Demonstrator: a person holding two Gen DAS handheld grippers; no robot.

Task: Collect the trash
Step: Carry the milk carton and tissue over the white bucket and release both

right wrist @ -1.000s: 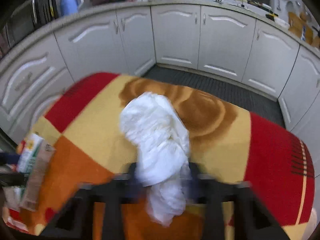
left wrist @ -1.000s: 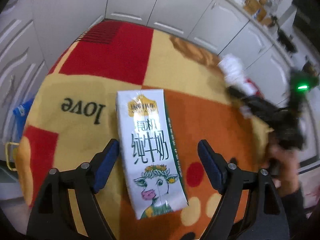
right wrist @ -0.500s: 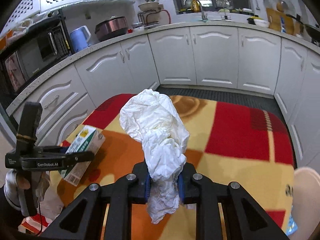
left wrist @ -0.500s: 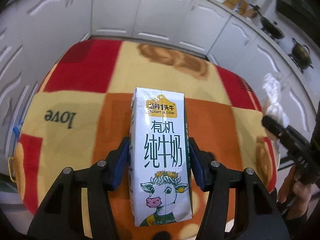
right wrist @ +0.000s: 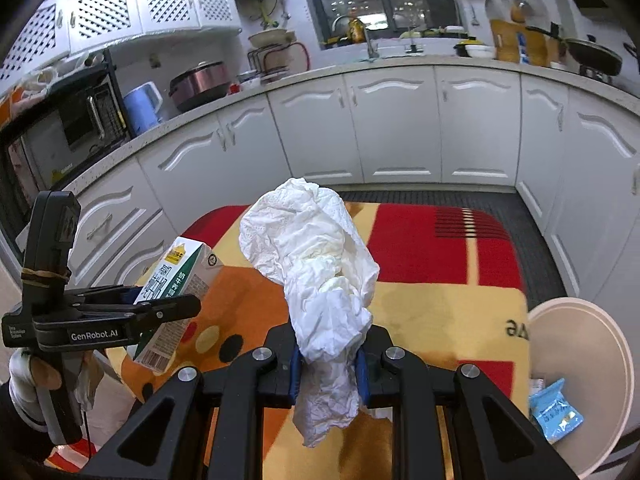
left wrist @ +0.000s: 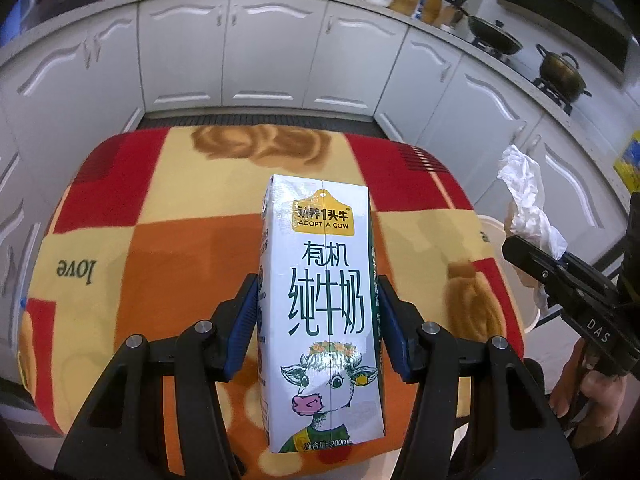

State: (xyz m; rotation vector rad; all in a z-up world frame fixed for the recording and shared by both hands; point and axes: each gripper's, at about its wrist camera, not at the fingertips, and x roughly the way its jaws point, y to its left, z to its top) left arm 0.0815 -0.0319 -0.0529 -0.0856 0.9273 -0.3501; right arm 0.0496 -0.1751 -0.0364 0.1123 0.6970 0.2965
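A white milk carton with a cartoon cow stands upright between the blue pads of my left gripper, which is shut on it, lifted above the patterned tablecloth. My right gripper is shut on a crumpled white tissue that rises above its jaws. From the right wrist view the carton and the left gripper show at the left. In the left wrist view the tissue and right gripper are at the right edge.
A pale round bin stands low at the right of the table, with a blue wrapper inside. White kitchen cabinets curve around the table. A hand holds the right gripper's handle. Pots sit on the stove.
My left gripper closed on the carton, which lay flat on the cloth, and raised it upright. My right gripper lifted the tissue and moved toward the bin side.
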